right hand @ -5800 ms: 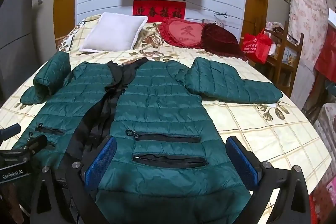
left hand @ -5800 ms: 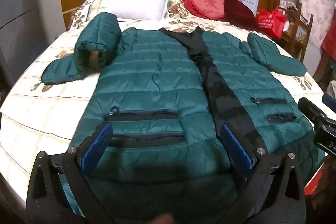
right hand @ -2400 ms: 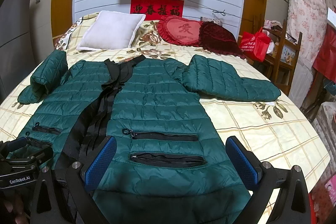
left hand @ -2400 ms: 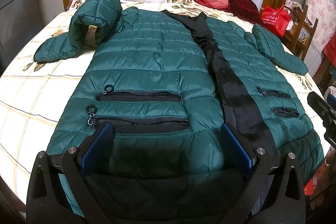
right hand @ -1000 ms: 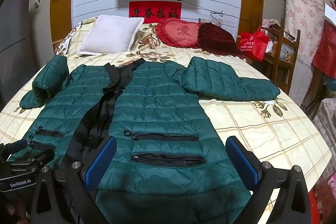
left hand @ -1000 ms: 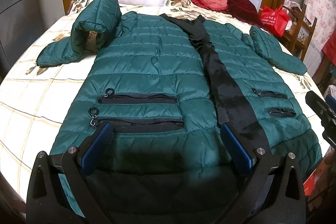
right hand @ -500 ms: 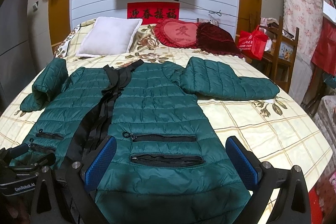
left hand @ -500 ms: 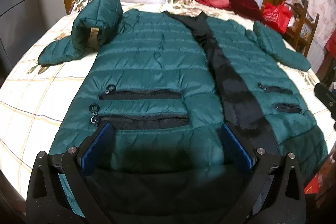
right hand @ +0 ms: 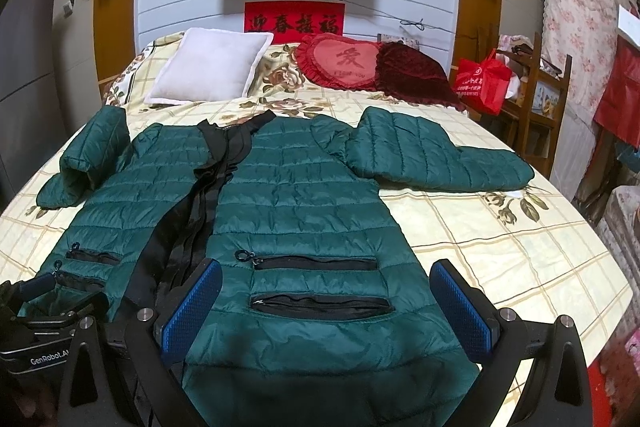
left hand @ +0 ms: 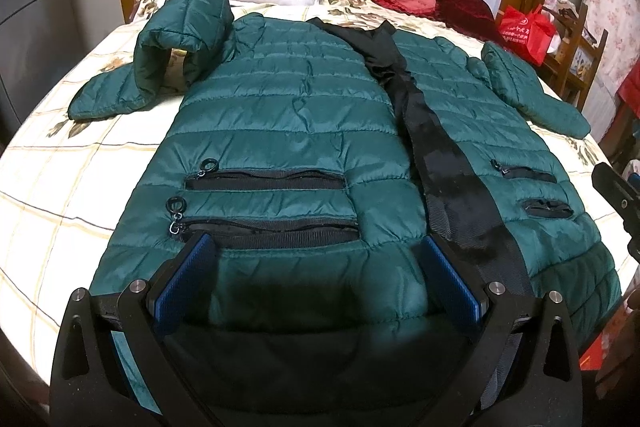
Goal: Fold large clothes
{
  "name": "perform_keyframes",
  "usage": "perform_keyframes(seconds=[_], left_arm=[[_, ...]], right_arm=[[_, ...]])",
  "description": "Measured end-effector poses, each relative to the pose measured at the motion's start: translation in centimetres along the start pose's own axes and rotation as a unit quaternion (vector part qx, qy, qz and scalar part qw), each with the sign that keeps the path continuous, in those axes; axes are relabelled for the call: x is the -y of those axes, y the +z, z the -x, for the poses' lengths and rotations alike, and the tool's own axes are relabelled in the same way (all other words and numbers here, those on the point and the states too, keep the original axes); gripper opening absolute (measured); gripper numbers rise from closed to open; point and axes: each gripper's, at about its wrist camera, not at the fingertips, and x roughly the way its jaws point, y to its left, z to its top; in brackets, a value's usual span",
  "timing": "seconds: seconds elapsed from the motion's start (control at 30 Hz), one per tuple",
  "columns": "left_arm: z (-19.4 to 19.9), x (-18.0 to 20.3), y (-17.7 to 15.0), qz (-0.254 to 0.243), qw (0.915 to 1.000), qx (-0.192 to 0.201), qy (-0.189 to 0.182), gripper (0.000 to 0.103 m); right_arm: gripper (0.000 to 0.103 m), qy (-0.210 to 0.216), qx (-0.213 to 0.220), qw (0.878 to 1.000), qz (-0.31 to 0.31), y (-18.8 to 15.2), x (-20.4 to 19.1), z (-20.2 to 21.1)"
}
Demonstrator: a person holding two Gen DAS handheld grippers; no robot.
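Since half a second ago little has shifted: the left gripper (left hand: 318, 277) sits a touch closer over the hem, and the right gripper (right hand: 326, 307) keeps its place while its view tips slightly up the wall. The green puffer jacket (left hand: 288, 131) lies front-up and spread flat on the bed (left hand: 60, 187), collar toward the white pillow (right hand: 210, 65), its black zipper band (left hand: 436, 151) running down the middle. Its one sleeve (left hand: 160, 67) is bent up into a hump (the cuff rests on the bedspread); the other sleeve (right hand: 432, 155) lies flat, stretched sideways. Both grippers are level and point along the jacket from the hem end, jaws wide apart with the blue pads (left hand: 184, 281) either side of the lower panels, holding nothing. The left gripper hovers over the panel beside the zipper band, the right over the other pocketed panel (right hand: 316, 283).
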Motion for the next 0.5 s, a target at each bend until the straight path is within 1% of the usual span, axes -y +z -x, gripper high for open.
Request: perform_keyframes(seconds=[0.5], left_arm=[[0.00, -0.07, 0.01, -0.001, 1.0000, -0.001, 0.001, 0.103]], right_arm=[[0.103, -0.002, 0.000, 1.000, 0.002, -0.05, -0.26, -0.18]])
